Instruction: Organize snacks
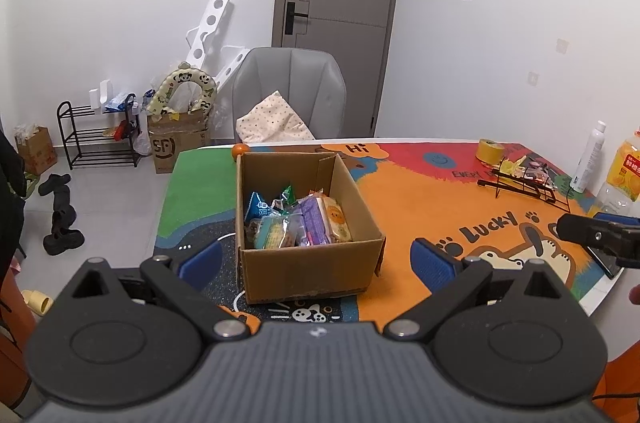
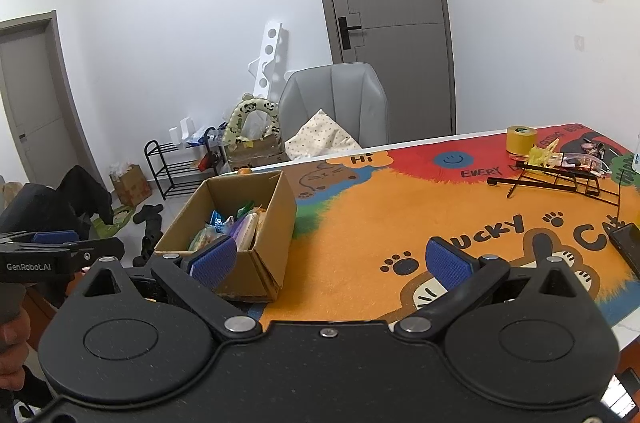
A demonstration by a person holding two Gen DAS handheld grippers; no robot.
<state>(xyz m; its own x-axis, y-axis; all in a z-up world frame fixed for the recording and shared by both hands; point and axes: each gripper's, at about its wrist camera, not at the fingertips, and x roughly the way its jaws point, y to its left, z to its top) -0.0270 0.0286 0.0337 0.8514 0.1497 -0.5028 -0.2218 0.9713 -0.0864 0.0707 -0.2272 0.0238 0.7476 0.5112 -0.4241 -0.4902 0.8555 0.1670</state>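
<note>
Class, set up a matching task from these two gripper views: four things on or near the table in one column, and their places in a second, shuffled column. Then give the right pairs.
Things
1. brown cardboard box
2. yellow roll of tape
3. small orange fruit
4. spotted cream cushion

Places
A. on the grey chair
B. on the red part of the table mat, far side
C. just behind the box, at the table's far edge
D. straight ahead of the open left gripper, holding snack packets

Pairs: 1-D, 2-B, 3-C, 4-A
</note>
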